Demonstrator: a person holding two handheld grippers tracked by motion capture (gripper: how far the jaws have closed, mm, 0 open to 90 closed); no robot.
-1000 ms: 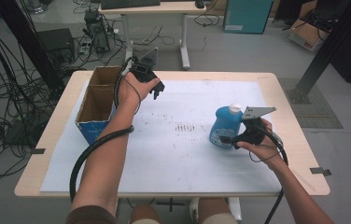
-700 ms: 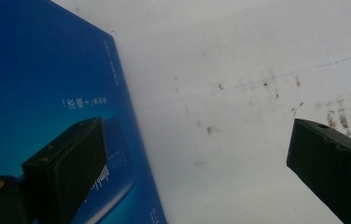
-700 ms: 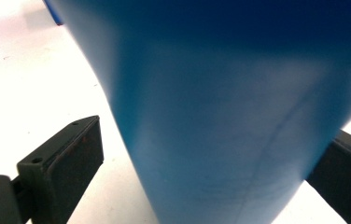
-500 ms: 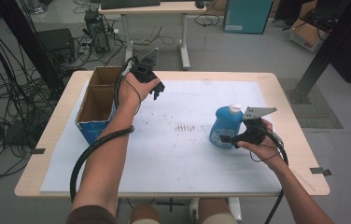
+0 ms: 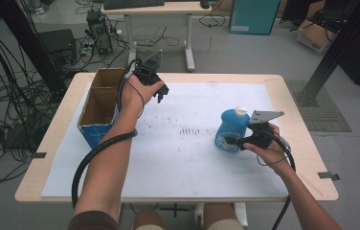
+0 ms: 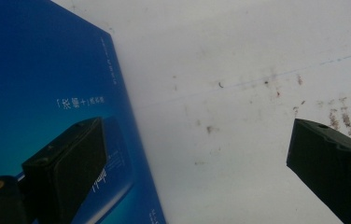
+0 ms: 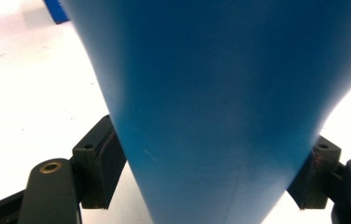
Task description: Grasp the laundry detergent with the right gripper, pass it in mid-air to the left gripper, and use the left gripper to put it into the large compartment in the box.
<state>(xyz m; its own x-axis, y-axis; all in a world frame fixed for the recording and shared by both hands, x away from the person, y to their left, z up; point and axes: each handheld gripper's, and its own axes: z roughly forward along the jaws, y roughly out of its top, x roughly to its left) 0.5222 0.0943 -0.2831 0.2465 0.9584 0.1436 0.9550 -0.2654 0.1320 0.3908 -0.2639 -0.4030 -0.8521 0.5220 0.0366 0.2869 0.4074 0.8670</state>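
Note:
A blue bottle (image 5: pixel 230 130) with a white cap (image 5: pixel 241 111) stands upright on the white sheet at the right of the table. My right gripper (image 5: pixel 229 141) is shut on its lower body from the right. In the right gripper view the bottle (image 7: pixel 211 93) sits between both black pads (image 7: pixel 100 168). My left gripper (image 5: pixel 161 95) hangs open above the sheet, just right of the open cardboard box (image 5: pixel 88 125). In the left gripper view its jaws stand wide apart with nothing between them, and the box's blue side (image 6: pixel 38 93) lies behind the left jaw.
The white sheet (image 5: pixel 178 163) carries dark scuff marks (image 5: pixel 190 130) at its middle. The box has two open compartments and stands at the table's left edge. Black cables trail from both grippers over the front edge. A desk and cables stand beyond the table.

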